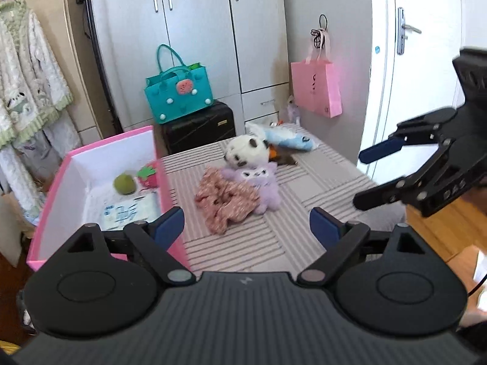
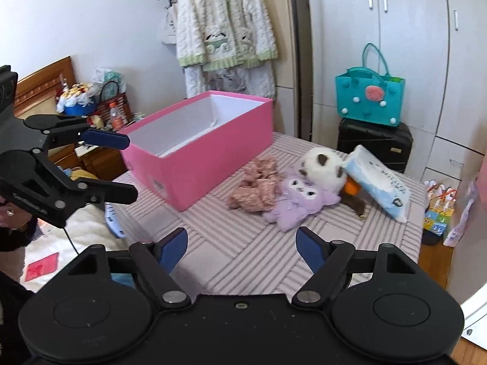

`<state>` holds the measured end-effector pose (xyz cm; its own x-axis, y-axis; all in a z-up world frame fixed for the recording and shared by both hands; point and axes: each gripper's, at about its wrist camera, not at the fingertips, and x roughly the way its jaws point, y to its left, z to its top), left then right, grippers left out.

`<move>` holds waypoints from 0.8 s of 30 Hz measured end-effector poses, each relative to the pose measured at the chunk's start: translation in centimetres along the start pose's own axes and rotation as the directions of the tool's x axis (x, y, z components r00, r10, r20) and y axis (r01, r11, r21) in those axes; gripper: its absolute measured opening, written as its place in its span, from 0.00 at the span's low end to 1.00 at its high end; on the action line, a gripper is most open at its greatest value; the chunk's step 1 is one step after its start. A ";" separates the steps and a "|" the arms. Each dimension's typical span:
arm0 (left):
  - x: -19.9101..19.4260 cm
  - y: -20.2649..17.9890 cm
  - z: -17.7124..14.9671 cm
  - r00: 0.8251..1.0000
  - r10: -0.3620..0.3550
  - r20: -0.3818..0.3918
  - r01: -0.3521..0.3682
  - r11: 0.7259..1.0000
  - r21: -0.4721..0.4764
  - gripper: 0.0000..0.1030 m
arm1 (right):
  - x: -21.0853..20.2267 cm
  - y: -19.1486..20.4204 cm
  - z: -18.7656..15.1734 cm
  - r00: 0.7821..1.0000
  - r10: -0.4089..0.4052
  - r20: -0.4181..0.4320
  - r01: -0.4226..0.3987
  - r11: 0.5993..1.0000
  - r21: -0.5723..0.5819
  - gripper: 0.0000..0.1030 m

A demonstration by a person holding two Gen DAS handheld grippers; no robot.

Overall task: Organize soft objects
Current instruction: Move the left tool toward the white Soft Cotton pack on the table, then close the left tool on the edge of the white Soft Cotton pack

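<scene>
On the striped tablecloth (image 1: 319,182) lie a crumpled pink cloth (image 1: 225,197) (image 2: 258,185), a purple plush (image 1: 263,182) (image 2: 301,200), a white panda plush (image 1: 248,150) (image 2: 322,167) and a blue tissue pack (image 1: 289,140) (image 2: 377,182). A pink box (image 1: 106,143) (image 2: 213,158) stands at the table's left; a green plush ball (image 1: 124,184), a red strawberry plush (image 1: 147,173) and a tissue pack (image 1: 131,210) lie inside. My left gripper (image 1: 245,225) (image 2: 129,168) is open and empty, short of the cloth. My right gripper (image 2: 242,241) (image 1: 362,179) is open and empty, short of the purple plush.
A teal bag (image 1: 178,91) sits on a black suitcase (image 1: 197,127) behind the table. A pink paper bag (image 1: 316,88) hangs on the wardrobe side. A fleece robe (image 2: 225,21) hangs behind the box. A small brown and orange item (image 2: 354,196) lies under the tissue pack.
</scene>
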<state>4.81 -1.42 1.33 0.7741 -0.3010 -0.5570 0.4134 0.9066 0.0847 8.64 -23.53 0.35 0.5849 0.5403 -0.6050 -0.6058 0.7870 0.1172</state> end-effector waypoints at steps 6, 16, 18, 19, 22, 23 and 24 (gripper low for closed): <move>3.8 -0.4 1.0 0.999 -0.040 -0.007 0.040 0.999 -0.023 0.88 | 1.9 -2.6 -0.9 0.999 -0.038 0.021 0.038 0.999 0.012 0.83; 10.1 -0.4 2.5 0.999 0.019 -0.035 -0.022 0.996 -0.088 0.88 | 5.0 -6.8 -1.0 0.997 -0.082 0.000 0.082 0.995 0.052 0.83; 11.4 -0.3 2.6 0.999 0.023 -0.047 -0.028 0.994 -0.108 0.88 | 5.2 -7.6 -0.8 0.996 -0.092 0.005 0.091 0.994 0.059 0.83; 11.9 -0.2 2.8 0.998 0.019 -0.052 -0.025 0.993 -0.117 0.88 | 5.4 -8.1 -0.8 0.995 -0.095 0.005 0.095 0.993 0.063 0.83; 13.5 0.0 3.3 0.998 -0.005 -0.060 -0.004 0.990 -0.143 0.88 | 5.8 -9.2 -0.8 0.993 -0.114 0.007 0.113 0.991 0.078 0.83; 13.9 -0.1 3.5 0.998 -0.012 -0.061 0.002 0.989 -0.148 0.88 | 5.9 -9.7 -0.9 0.993 -0.120 0.010 0.118 0.989 0.085 0.83; 14.4 -0.1 3.9 0.998 -0.018 -0.063 0.008 0.988 -0.152 0.88 | 6.1 -10.2 -1.0 0.992 -0.125 0.010 0.123 0.988 0.096 0.83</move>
<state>17.75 -7.03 -3.47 0.7349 -0.2979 -0.6093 0.3422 0.9385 -0.0462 17.89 -28.56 -5.32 0.6613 0.4406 -0.6071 -0.4745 0.8725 0.1164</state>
